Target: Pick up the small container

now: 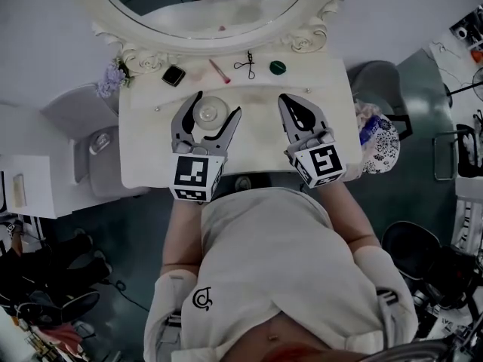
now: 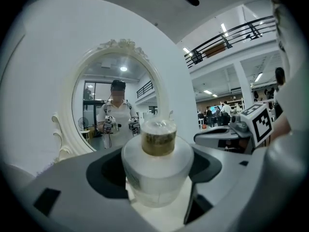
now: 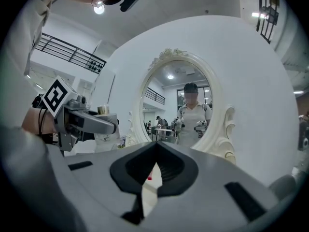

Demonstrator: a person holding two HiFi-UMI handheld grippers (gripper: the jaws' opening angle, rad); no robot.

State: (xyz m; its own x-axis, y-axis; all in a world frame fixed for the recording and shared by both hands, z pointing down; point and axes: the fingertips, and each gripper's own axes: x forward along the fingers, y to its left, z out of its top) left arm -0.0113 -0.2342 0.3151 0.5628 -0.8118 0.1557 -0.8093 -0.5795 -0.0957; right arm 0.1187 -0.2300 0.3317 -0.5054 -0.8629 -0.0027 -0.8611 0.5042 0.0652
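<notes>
The small container (image 1: pixel 209 114), a clear round jar with a gold-coloured neck and a clear lid, sits between the jaws of my left gripper (image 1: pixel 217 105), which is shut on it above the white vanity table (image 1: pixel 151 164). In the left gripper view the container (image 2: pixel 157 166) fills the middle, upright, with a grey jaw pressing on each side. My right gripper (image 1: pixel 286 99) hovers to the right of it with the jaws together and nothing in them. The right gripper view shows its own tips (image 3: pixel 155 145) meeting, and the left gripper (image 3: pixel 84 122) with the container (image 3: pixel 102 111) at the left.
An oval mirror in an ornate white frame (image 1: pixel 306 40) stands at the table's back. Before it lie a dark square compact (image 1: pixel 173 75), a pink stick (image 1: pixel 219 71), a scissor-like tool (image 1: pixel 247 65) and a green round lid (image 1: pixel 278 67). Purple flowers (image 1: pixel 113 78) sit at the left corner.
</notes>
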